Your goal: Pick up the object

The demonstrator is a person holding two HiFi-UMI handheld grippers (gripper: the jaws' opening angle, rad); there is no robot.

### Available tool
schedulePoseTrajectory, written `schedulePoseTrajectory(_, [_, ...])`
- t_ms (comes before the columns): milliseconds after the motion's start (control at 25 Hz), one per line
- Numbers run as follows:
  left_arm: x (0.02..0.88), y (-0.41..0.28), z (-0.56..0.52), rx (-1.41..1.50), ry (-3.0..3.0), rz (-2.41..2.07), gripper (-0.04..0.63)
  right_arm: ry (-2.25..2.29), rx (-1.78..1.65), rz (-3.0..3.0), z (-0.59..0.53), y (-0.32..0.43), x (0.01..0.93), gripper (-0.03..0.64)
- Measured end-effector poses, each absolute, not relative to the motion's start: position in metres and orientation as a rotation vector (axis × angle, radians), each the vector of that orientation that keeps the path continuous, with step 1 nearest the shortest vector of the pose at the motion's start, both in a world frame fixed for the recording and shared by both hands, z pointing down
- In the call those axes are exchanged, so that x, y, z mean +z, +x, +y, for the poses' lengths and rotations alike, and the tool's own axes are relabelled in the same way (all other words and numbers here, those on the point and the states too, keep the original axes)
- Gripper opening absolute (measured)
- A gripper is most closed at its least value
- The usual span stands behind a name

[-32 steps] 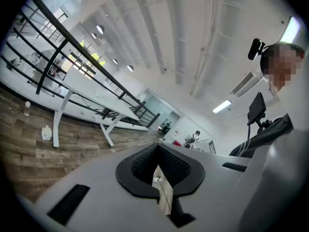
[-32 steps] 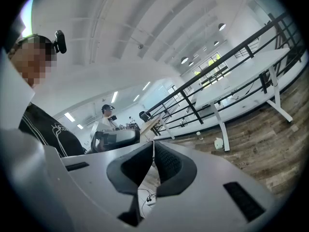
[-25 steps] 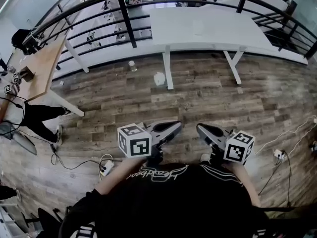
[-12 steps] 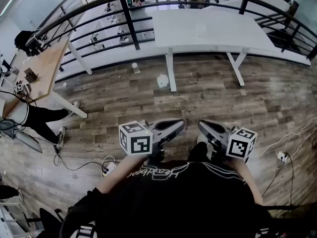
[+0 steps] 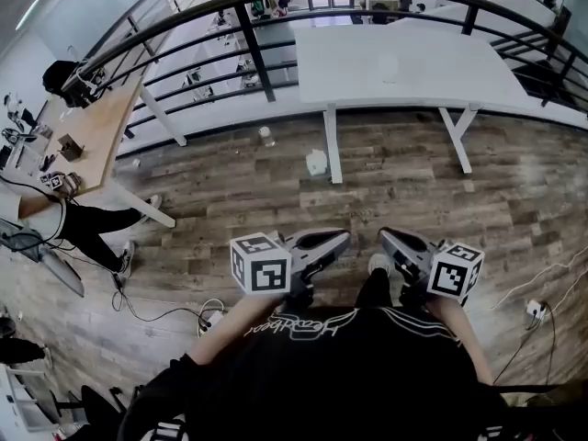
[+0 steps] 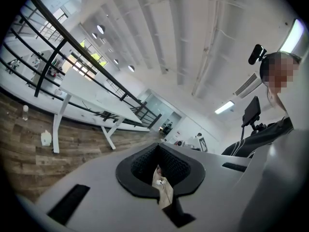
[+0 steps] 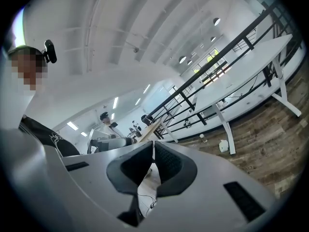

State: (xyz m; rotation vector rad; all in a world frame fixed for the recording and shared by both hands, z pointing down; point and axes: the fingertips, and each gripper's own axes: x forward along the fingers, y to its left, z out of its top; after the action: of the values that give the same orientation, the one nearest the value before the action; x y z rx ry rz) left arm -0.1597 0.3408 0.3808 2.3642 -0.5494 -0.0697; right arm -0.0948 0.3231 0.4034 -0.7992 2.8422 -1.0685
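Black fabric with a pale script print (image 5: 299,324) fills the lower edge of the head view, and two forearms are seen reaching forward from it. The left hand-held gripper (image 5: 345,237) is held low over the floor with its marker cube (image 5: 261,263) at the rear; its jaws are closed tip to tip, and nothing is gripped between them (only floor is seen through the gap behind the tips). The right hand-held gripper (image 5: 385,235) is held beside it, apart from it, with its own marker cube (image 5: 457,270); its jaws are likewise brought together and nothing is held. A white shoe tip (image 5: 378,264) is seen between the two.

A wooden plank floor (image 5: 413,182) is spread beneath. A white power strip (image 5: 209,318) with a dark cable is laid on it to the left of the person. Farther out, a white jug (image 5: 316,163) is stood on the floor just beside a leg of the white table (image 5: 413,81), and a small clear bottle (image 5: 266,136) is stood on the floor a little beyond it to the left. Which of these is the object cannot be told; both are well apart from the hand-held grippers.

At the left edge, another person's black-clad legs (image 5: 87,228) are seen next to a wooden table (image 5: 101,127). A black railing (image 5: 254,42) is curved across the far side, behind the white table.
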Motion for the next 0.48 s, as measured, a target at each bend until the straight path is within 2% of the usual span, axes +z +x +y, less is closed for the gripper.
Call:
schedulePoseTrajectory(240, [0.394, -0.133, 0.272, -0.046, 2.309, -0.582, 0.006, -0.779, -1.144, 2.810, 0.256, -0.066, 0.414, 0.021])
schedulePoseTrajectory(480, [0.399, -0.077, 0.184, -0.010, 2.308, -0.522, 0.006, -0.799, -1.132, 2.830, 0.165, -0.018, 0.417, 0.021])
